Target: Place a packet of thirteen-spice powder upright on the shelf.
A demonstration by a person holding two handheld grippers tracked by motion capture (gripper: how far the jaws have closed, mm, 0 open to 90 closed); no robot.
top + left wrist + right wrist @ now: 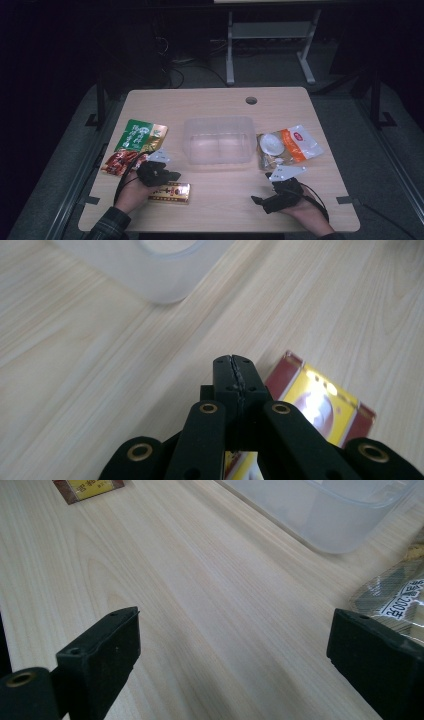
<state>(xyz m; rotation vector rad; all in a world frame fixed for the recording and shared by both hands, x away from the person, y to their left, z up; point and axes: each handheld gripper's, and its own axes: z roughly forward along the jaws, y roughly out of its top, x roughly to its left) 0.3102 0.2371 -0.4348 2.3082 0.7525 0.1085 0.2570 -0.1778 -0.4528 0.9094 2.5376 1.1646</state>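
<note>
counter (220,200): light wood, carries everything in play.

clear plastic bin (218,140): centre of the counter, looks empty; nothing packed yet, judging by how things lie.

green and red snack bag (134,146): left of the bin, flat on the counter, untouched.

orange and white snack bag (289,146): right of the bin, flat, just beyond the right gripper.

red and gold packet (170,192): flat on the near left of the counter, well apart from the bin. this looks like the item in hand.

left gripper (234,363): jaws pressed together with nothing between them, tips poised over the edge of the red and gold packet; no grip on it.

right gripper (235,645): jaws spread wide, empty, low over bare counter near the orange and white snack bag.

progress, as judged: at the start. all three packs remain outside the bin. left gripper would have to open before it can take the packet.
</note>
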